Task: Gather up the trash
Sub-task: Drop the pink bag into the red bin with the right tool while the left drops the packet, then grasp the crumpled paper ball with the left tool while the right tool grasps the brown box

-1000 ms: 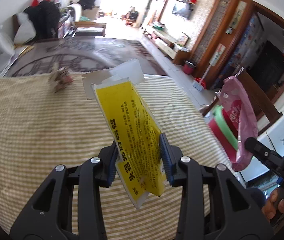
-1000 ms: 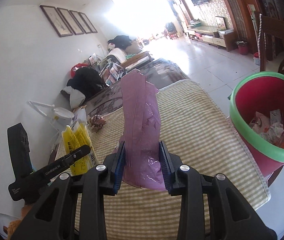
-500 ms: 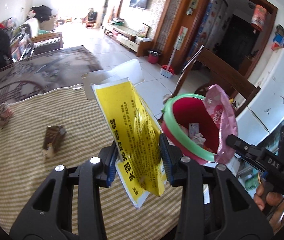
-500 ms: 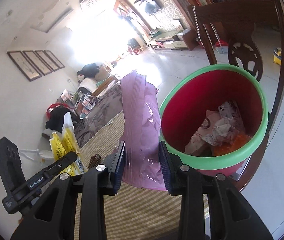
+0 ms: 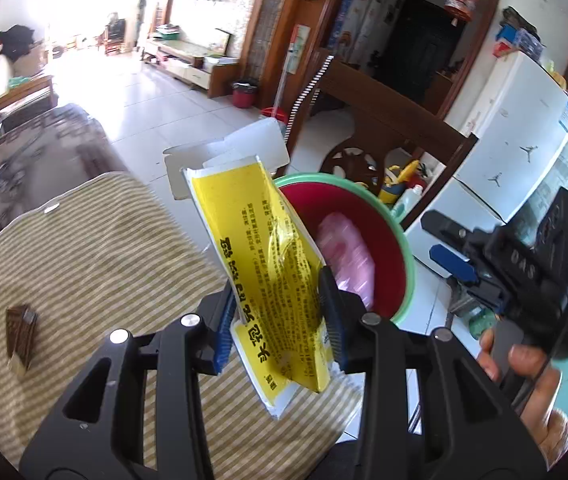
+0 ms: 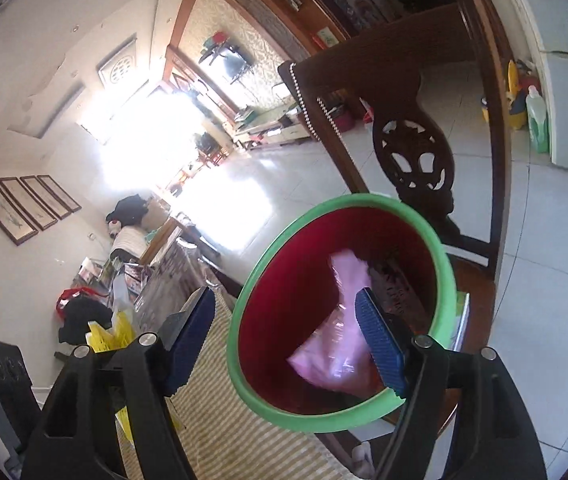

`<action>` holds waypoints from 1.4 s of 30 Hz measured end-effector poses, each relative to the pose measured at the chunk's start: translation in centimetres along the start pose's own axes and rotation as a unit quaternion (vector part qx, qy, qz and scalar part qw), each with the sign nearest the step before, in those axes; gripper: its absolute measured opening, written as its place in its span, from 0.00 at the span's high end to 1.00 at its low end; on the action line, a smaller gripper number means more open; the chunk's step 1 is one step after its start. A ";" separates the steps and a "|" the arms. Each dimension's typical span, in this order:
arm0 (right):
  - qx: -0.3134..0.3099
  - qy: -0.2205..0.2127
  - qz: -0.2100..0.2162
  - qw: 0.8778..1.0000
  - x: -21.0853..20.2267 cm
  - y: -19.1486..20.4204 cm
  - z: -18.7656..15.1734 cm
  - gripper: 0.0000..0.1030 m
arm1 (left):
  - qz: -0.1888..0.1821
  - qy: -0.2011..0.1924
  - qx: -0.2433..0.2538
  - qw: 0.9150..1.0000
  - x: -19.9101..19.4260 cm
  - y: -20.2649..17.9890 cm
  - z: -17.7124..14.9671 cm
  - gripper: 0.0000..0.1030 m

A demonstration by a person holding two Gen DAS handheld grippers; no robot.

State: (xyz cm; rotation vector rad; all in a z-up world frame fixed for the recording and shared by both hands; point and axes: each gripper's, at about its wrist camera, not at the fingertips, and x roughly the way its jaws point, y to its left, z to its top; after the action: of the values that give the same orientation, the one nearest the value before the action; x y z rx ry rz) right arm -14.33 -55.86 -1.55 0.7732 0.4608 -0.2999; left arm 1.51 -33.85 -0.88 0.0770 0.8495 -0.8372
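**Yellow packet clamped, pink bag in the bin**

On the far left of the table [image 5: 84,248], which wears a tan striped cloth, a small brown wrapper [image 5: 21,334] lies flat by itself, well apart from both grippers.

Right of it, the left gripper [image 5: 280,312] is clamped on a yellow packet [image 5: 272,268]. The packet is a flat plastic sleeve, bright yellow with black printed characters, crinkled across the middle and white along its torn lower edge; a white card flap sticks up behind its top. It stands tilted between the blue pads [image 5: 224,332], held above the table's right edge and just beside the bin.

Further right sits the red bin [image 6: 446,280] with a green rim, near the table's edge and in front of a dark carved wooden chair [image 6: 412,148]. Inside it lies a pink plastic bag [image 6: 340,344], glossy and crumpled, blurred in both views.

The right gripper [image 6: 290,340] hangs over the bin's mouth with its jaws spread wide apart, holding nothing; one blue finger is over the tablecloth, the other over the bin's opening in front of the pink bag.
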 end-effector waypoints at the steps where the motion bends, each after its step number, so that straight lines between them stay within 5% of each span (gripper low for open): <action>1: -0.002 -0.011 -0.007 1.000 -0.8 -0.1 -0.2 0.31 | -0.010 0.002 0.006 1.000 0.5 -0.6 0.5 0.65; 5: -0.004 -0.039 -0.020 0.999 -2.8 -0.6 -0.3 0.31 | -0.037 0.015 0.017 0.999 2.5 -2.2 1.8 0.63; 8: -0.015 -0.049 -0.033 0.998 -3.6 -0.8 -0.1 0.31 | -0.041 0.021 0.012 0.999 3.6 -2.8 2.5 0.41; 14: -0.042 -0.047 -0.019 0.998 -3.8 1.1 0.1 0.31 | -0.016 0.001 0.016 1.000 1.7 -1.5 1.2 0.37; 21: -0.108 0.046 0.064 0.991 0.8 9.6 -3.5 0.31 | 0.051 -0.023 -0.058 0.997 -3.9 6.4 -3.2 0.36; 26: -0.167 0.165 0.126 0.964 7.0 17.5 -10.0 0.31 | 0.143 -0.038 -0.153 0.977 -9.5 15.2 -7.1 0.36; 30: -0.203 0.239 0.137 0.940 12.3 22.9 -15.3 0.31 | 0.196 -0.034 -0.186 0.962 -12.9 20.5 -9.5 0.35; 37: -0.276 0.275 0.097 0.916 19.5 28.0 -21.2 0.31 | 0.277 -0.035 -0.199 0.939 -16.9 26.7 -13.3 0.32; 42: -0.330 0.287 0.072 0.897 22.7 30.2 -24.4 0.33 | 0.256 -0.036 -0.260 0.931 -16.9 29.5 -14.8 0.32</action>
State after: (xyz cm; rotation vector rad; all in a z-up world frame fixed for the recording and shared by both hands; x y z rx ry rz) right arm 10.94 -19.68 -10.14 0.2051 0.9942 0.2400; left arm 6.01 2.48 -6.80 -0.1925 0.9040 -0.1096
